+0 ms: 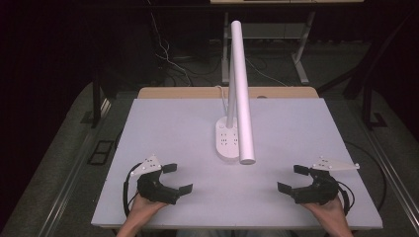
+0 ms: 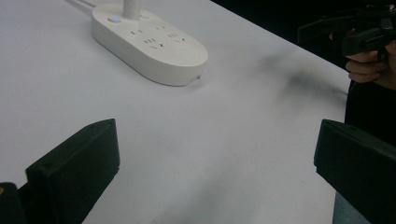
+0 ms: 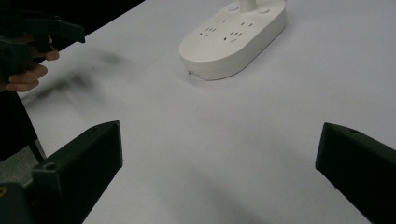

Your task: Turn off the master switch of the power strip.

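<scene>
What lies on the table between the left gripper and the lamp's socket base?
Nothing: in the left gripper view, bare white table runs from the open left gripper to the lamp base.

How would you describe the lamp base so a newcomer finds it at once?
On the white table, look near the middle, between the two grippers and farther back. The lamp base is a flat white oval. Socket holes on top and the white lamp stem rising from its far end mark it.

Open right gripper facing lamp base
</scene>
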